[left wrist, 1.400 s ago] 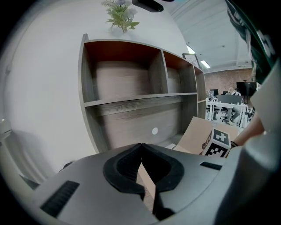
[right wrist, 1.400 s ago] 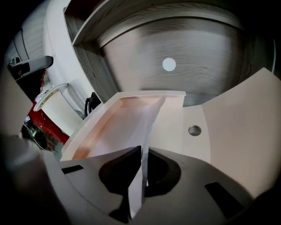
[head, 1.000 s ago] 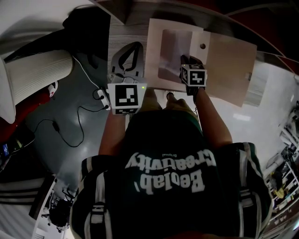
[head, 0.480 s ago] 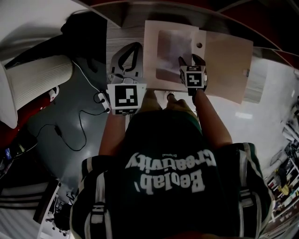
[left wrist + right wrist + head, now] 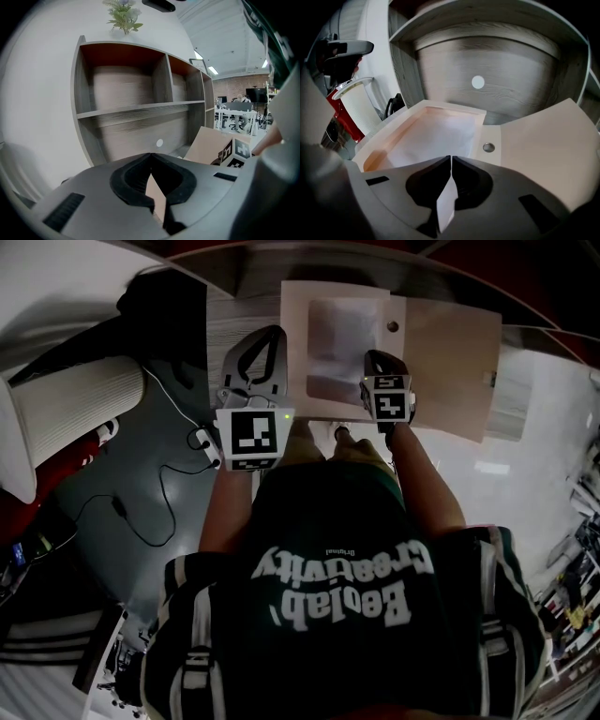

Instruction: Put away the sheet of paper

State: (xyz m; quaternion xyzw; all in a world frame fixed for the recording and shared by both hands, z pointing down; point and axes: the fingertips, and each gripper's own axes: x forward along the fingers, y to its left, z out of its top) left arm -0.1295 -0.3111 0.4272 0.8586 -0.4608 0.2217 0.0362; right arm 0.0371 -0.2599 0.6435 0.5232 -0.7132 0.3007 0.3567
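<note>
A beige box tray [image 5: 298,352] lies open on the grey wooden desk, its flat lid [image 5: 448,352] folded out to the right. The white sheet of paper [image 5: 341,338] rests inside the tray and also shows as the paper [image 5: 436,136] in the right gripper view. My right gripper [image 5: 381,356] hovers at the tray's near right rim, shut, tips [image 5: 451,157] touching, with nothing clearly held. My left gripper [image 5: 270,331] sits on the desk left of the tray, shut too [image 5: 150,154].
A round snap [image 5: 489,147] sits on the lid's hinge strip. Shelf compartments [image 5: 126,89] rise behind the desk, with a plant [image 5: 123,16] on top. A white ribbed chair back [image 5: 80,399] and a cable [image 5: 159,484] on the floor are at the left.
The right gripper has shifted slightly right, from over the paper to the tray's right rim. The left gripper has stayed put.
</note>
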